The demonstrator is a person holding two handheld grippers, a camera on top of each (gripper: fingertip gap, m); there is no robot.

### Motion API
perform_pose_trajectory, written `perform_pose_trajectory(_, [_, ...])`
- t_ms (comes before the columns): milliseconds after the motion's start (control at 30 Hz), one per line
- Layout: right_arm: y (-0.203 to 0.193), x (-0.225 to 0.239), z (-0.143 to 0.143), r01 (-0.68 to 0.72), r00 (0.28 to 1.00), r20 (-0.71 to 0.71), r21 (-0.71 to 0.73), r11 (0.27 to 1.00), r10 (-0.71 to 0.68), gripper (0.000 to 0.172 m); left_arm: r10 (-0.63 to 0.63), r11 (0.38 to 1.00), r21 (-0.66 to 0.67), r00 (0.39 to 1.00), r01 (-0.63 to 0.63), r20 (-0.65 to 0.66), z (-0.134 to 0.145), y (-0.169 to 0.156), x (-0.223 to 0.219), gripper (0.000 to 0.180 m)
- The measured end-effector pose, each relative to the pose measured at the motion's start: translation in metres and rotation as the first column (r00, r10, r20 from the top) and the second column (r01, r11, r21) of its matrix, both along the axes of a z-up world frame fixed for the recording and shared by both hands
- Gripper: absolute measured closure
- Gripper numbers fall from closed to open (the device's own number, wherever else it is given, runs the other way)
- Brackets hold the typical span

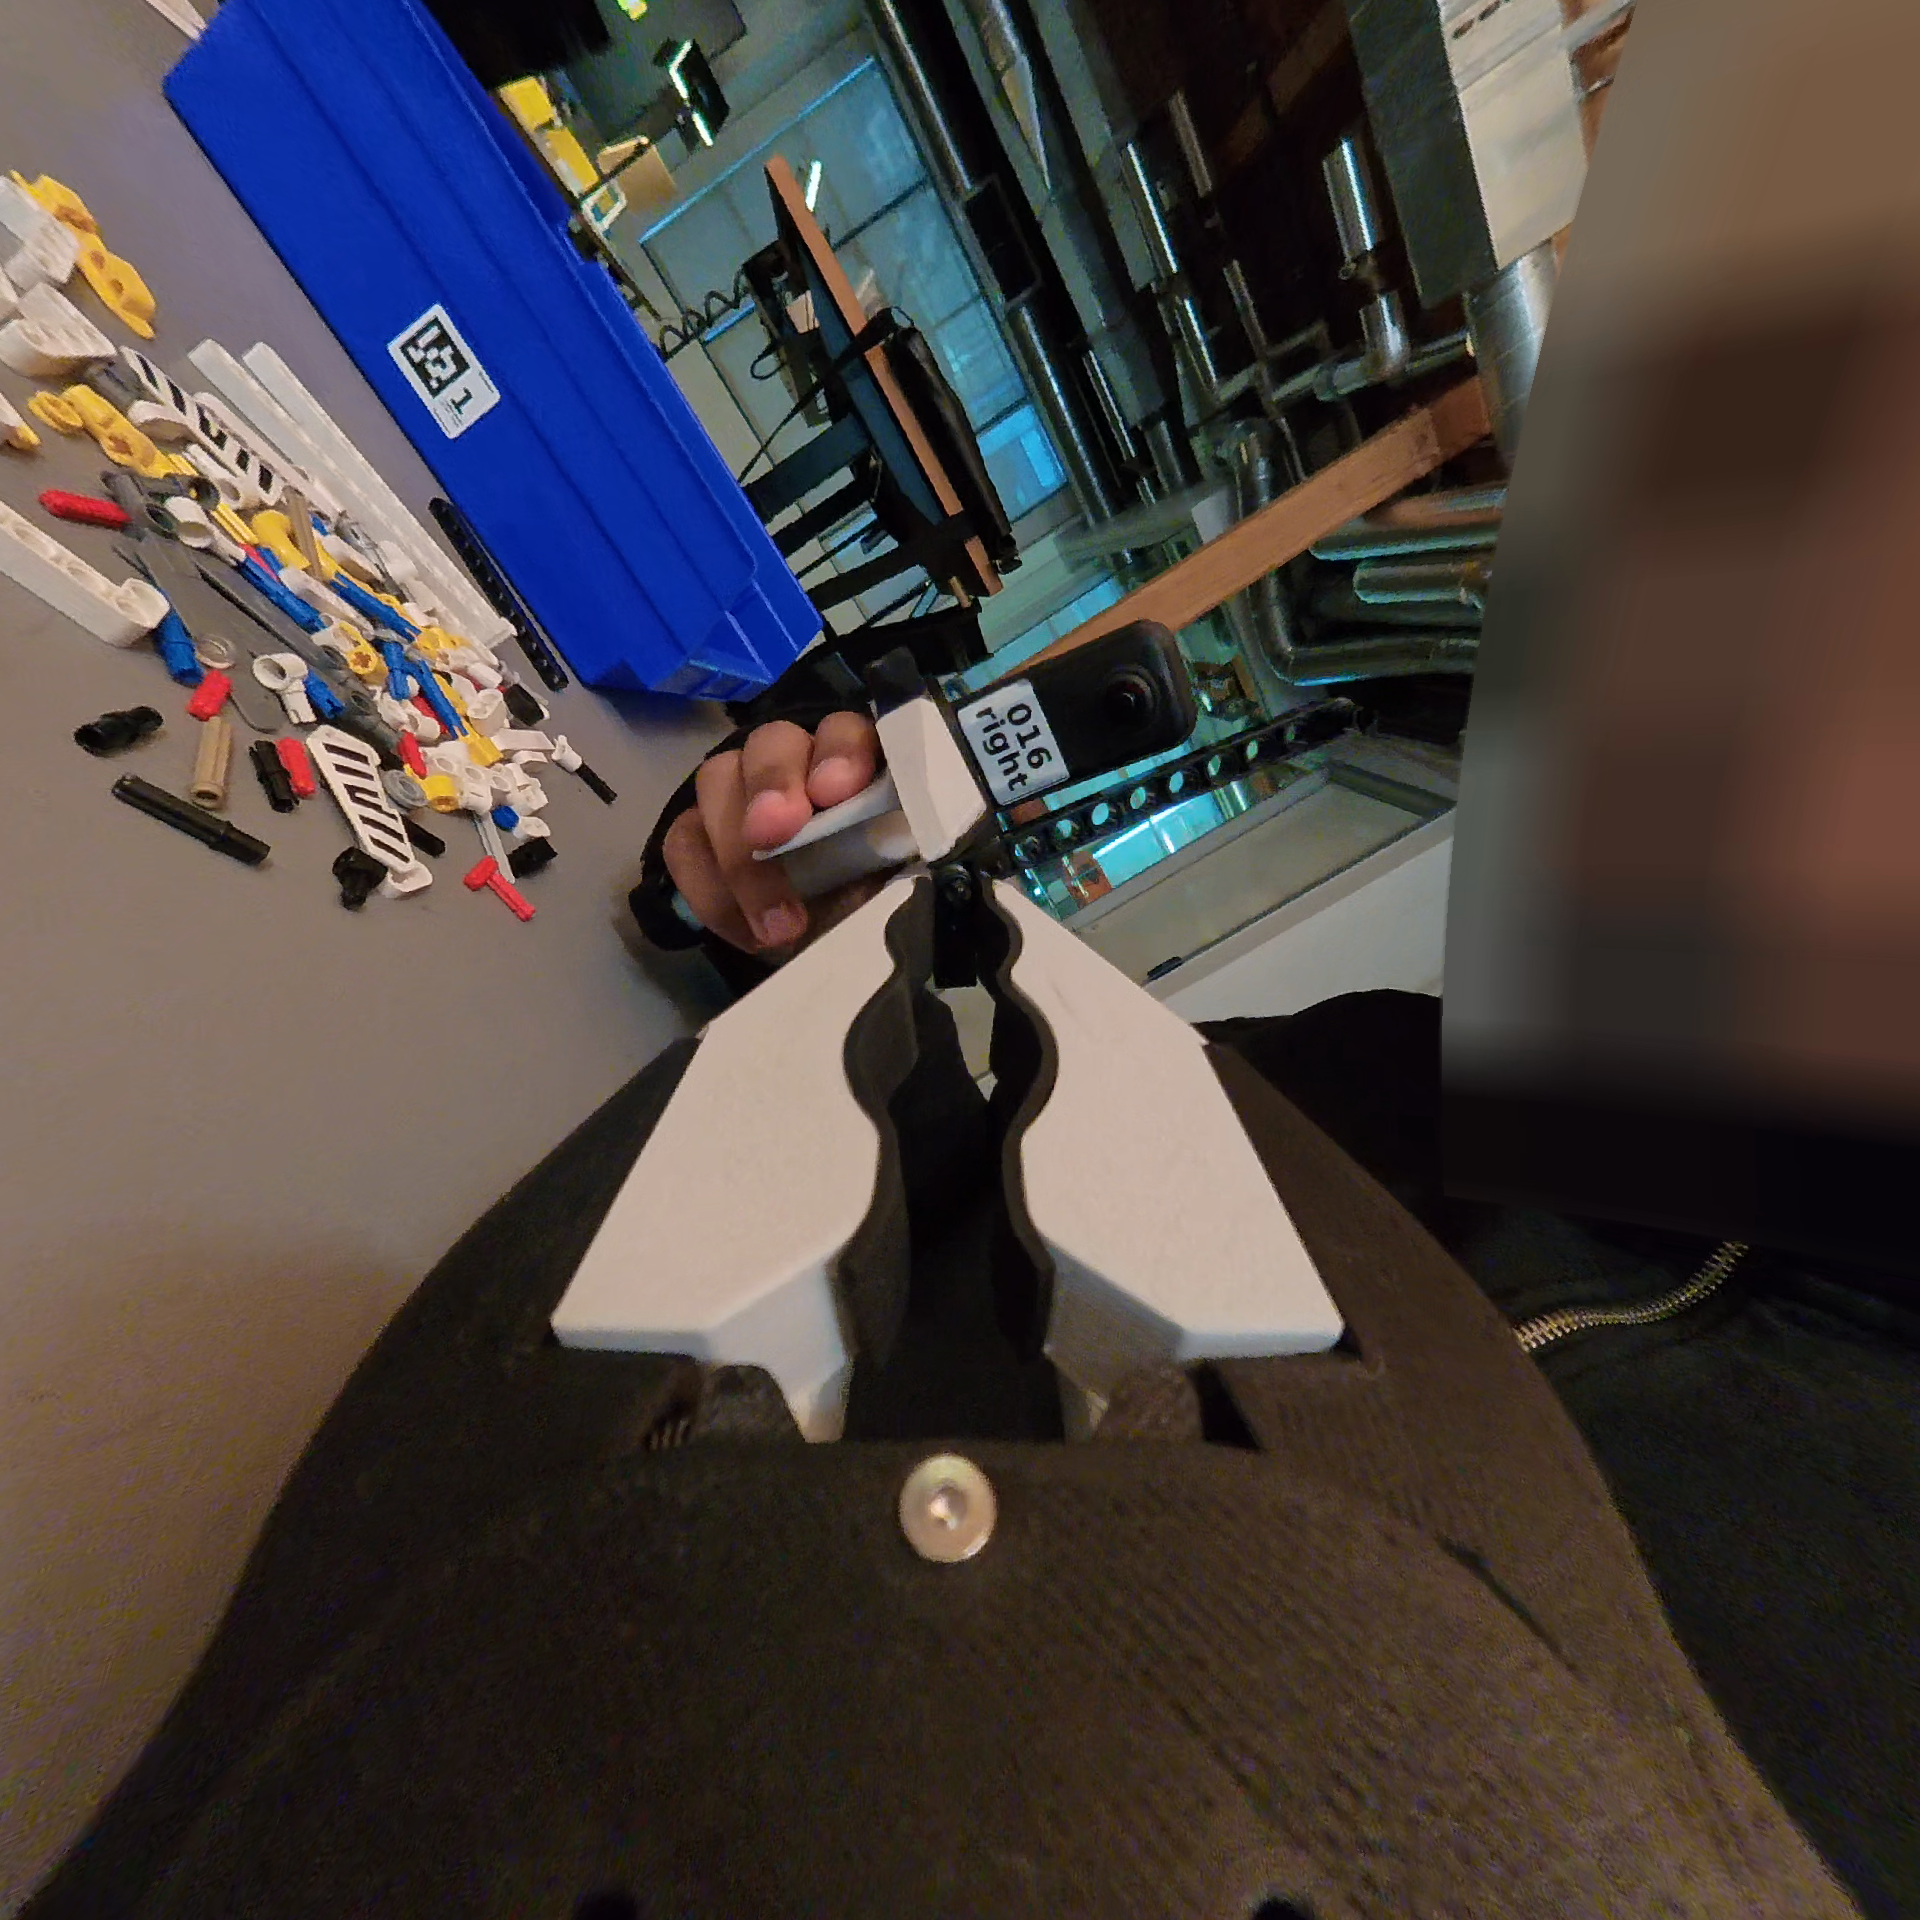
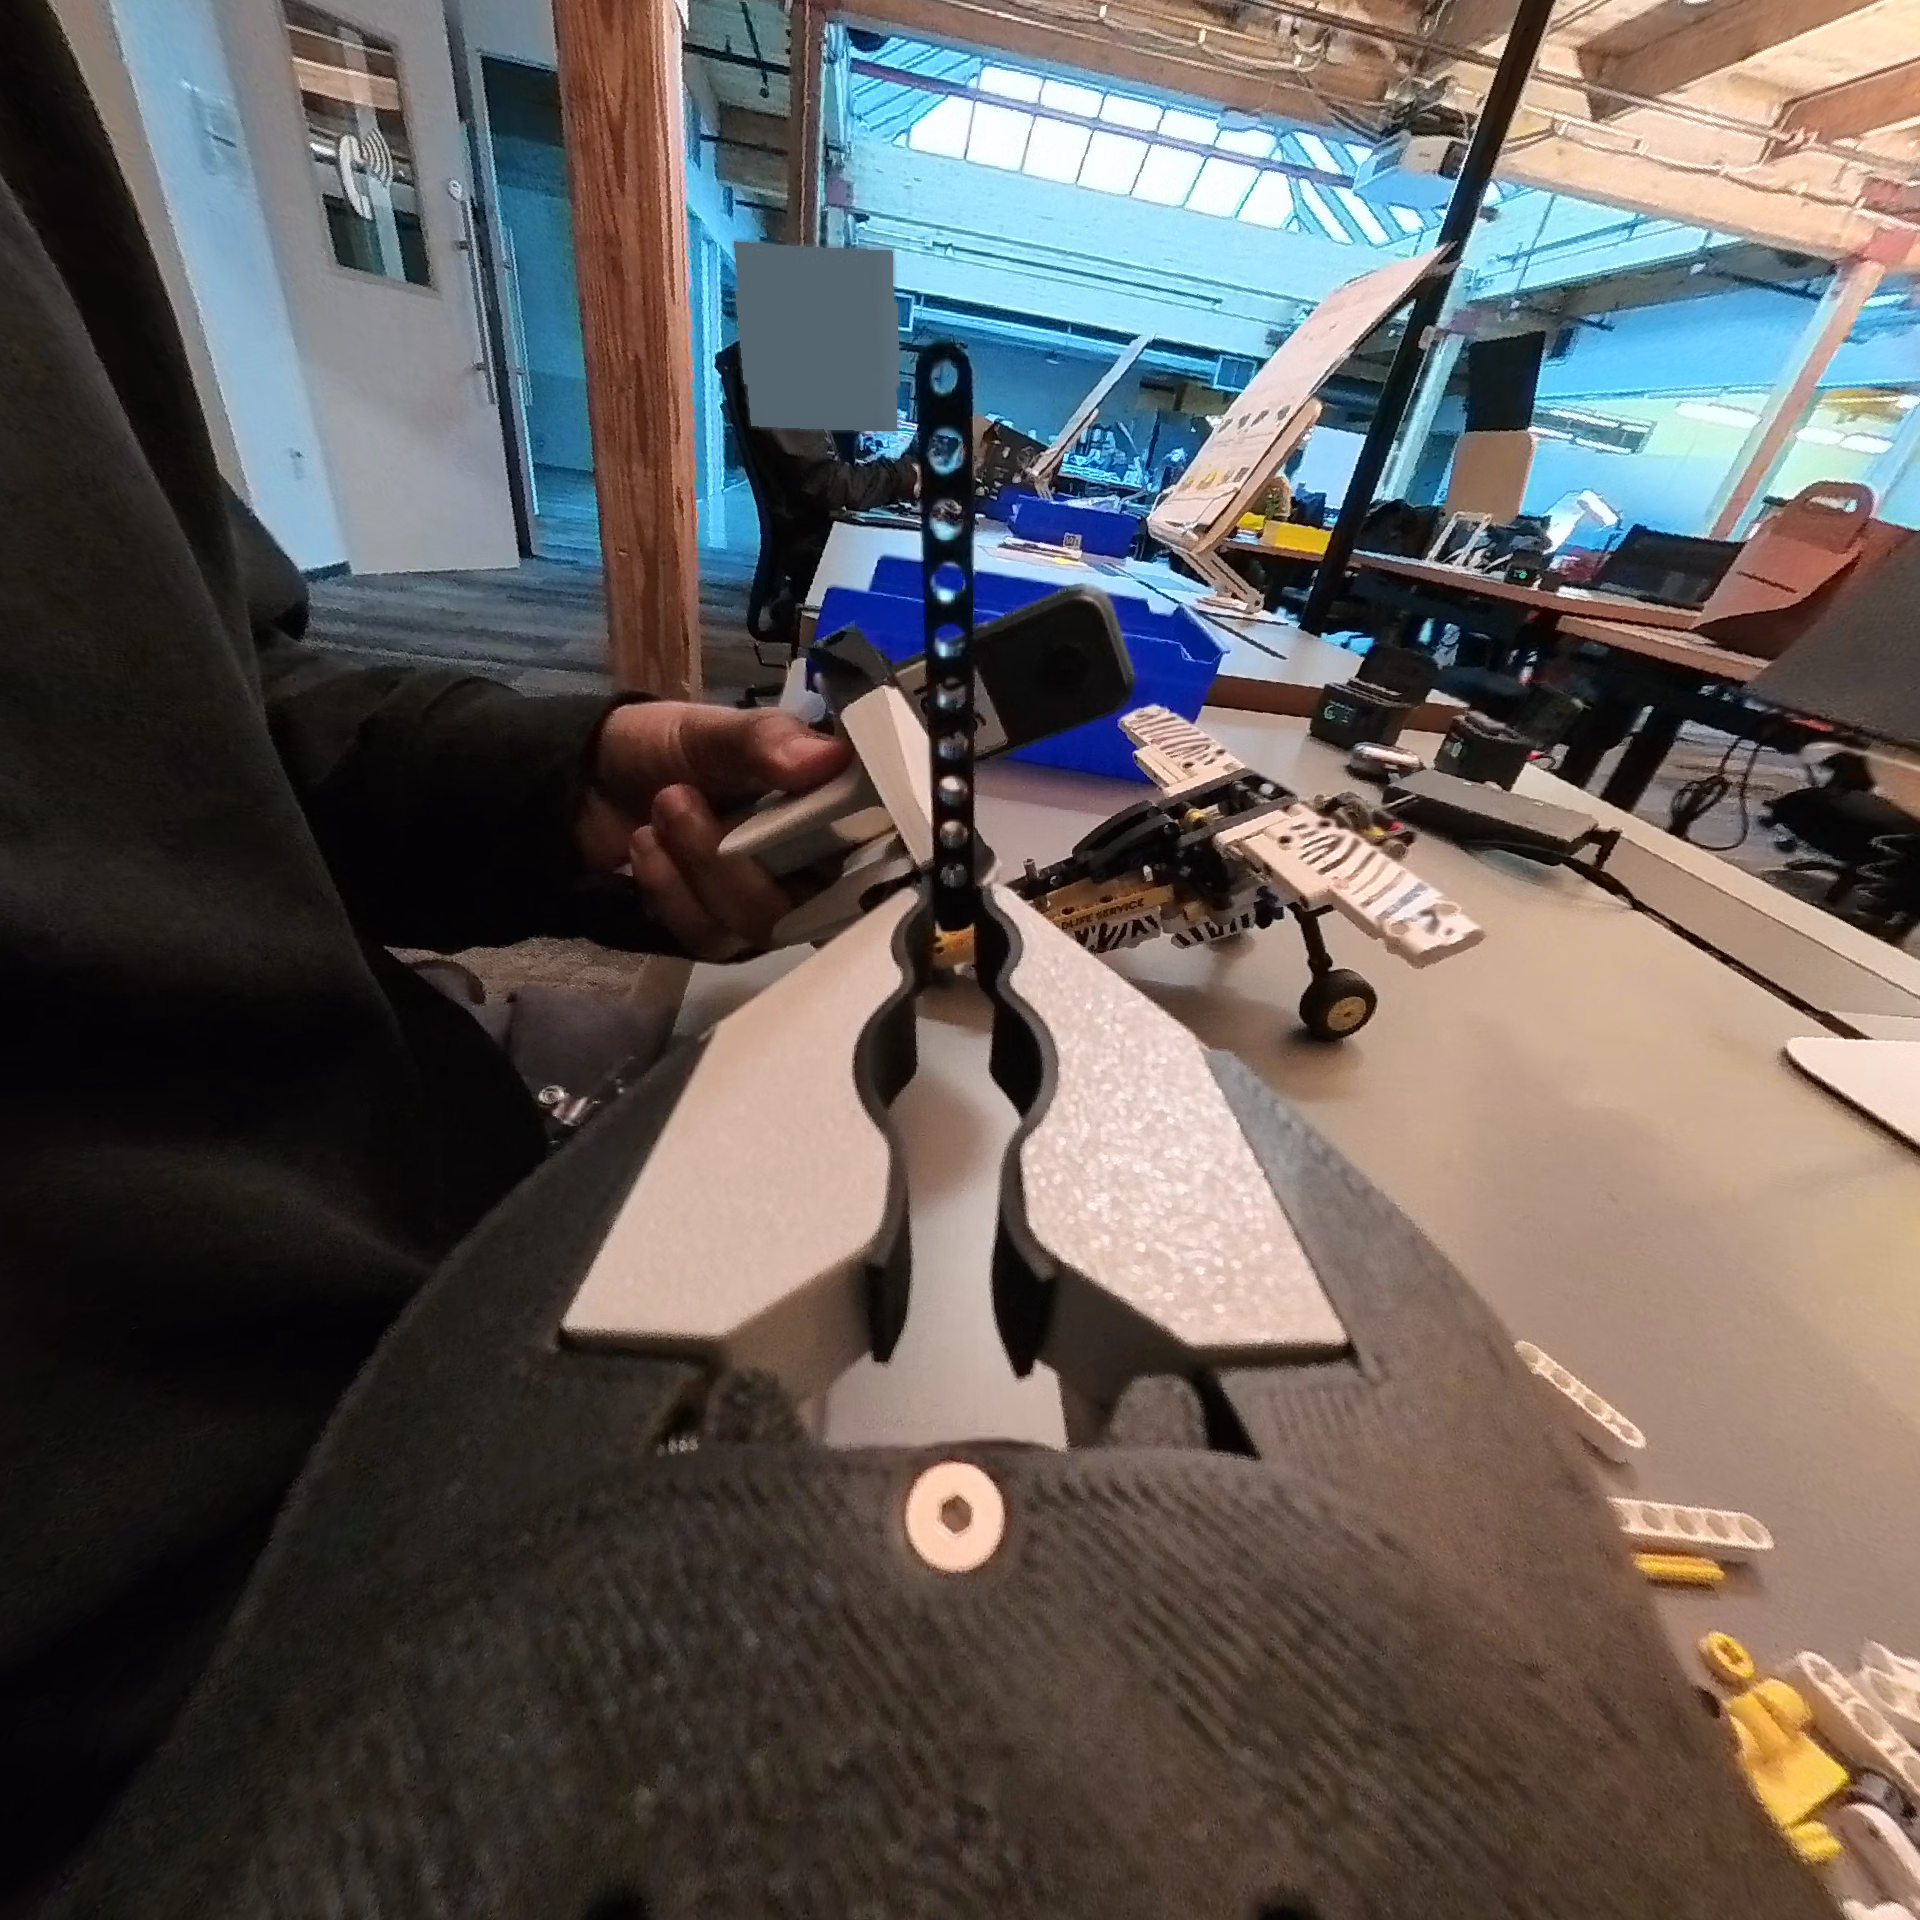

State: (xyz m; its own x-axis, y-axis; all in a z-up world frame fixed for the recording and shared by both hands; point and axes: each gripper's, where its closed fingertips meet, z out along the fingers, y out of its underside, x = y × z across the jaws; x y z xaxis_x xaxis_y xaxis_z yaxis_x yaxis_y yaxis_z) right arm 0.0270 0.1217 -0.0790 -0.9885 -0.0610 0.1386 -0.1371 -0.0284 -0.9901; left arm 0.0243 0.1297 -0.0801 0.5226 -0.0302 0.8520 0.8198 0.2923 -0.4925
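Right wrist view showed a grey table (image 2: 1455, 1195), and on it, beyond the black strip, a striped toy plane (image 2: 1278, 862), likely the model for loose parts. The right gripper (image 2: 954, 914) clamped the long black holed strip (image 2: 948, 644) by its lower end, holding it upright. Meeting that end, the left gripper (image 1: 951, 914) pinched a small black pin (image 1: 954, 940), seemingly for pushing in.
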Motion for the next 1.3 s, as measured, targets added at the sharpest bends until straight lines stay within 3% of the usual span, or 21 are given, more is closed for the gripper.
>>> perform_pose_trajectory(200, [0.011,-0.009,0.001,0.015,0.999,0.029,0.008,1.000,-0.015,0.167,0.035,0.999,0.021,0.999,-0.035,0.015,0.000,0.003,-0.008,0.178])
perform_pose_trajectory(267, [0.039,-0.023,0.019,0.057,0.996,0.080,-0.088,0.994,-0.050,0.167,0.172,0.974,0.137,0.983,-0.181,0.069,0.009,-0.035,-0.027,0.179])
perform_pose_trajectory(333, [0.066,-0.037,0.032,0.118,0.990,0.096,-0.151,0.981,-0.104,0.167,0.277,0.961,0.011,0.961,-0.277,0.020,-0.003,-0.066,-0.034,0.179])
perform_pose_trajectory(400, [0.075,-0.042,0.035,0.138,0.987,0.106,-0.165,0.977,-0.121,0.167,0.296,0.954,-0.046,0.955,-0.296,-0.014,-0.003,-0.077,-0.030,0.179])
perform_pose_trajectory(733, [0.055,-0.035,0.023,0.073,0.984,0.172,-0.135,0.988,-0.049,0.168,0.204,0.976,0.076,0.979,-0.203,-0.007,0.010,-0.045,-0.021,0.179])
perform_pose_trajectory(867, [0.038,-0.042,-0.017,0.099,0.959,0.251,0.152,0.983,-0.135,0.167,0.202,0.977,0.074,0.979,-0.200,-0.028,0.012,-0.043,-0.018,0.179])
perform_pose_trajectory(967, [0.032,-0.045,-0.062,0.159,0.951,0.166,0.460,0.874,-0.261,0.167,0.209,0.975,0.080,0.977,-0.205,-0.046,0.015,-0.044,-0.018,0.178])
perform_pose_trajectory(1033, [0.032,-0.047,-0.080,0.215,0.951,0.055,0.584,0.782,-0.303,0.166,0.207,0.976,0.084,0.977,-0.202,-0.052,0.016,-0.043,-0.017,0.179])
perform_pose_trajectory(1233, [0.037,-0.039,-0.121,0.229,0.954,-0.066,0.791,0.568,-0.292,0.167,0.202,0.979,0.046,0.976,-0.199,-0.087,0.014,-0.036,-0.014,0.178])
perform_pose_trajectory(1300, [0.035,-0.039,-0.124,0.244,0.953,-0.090,0.795,0.555,-0.289,0.167,0.204,0.979,0.023,0.974,-0.203,-0.099,0.012,-0.035,-0.014,0.178])
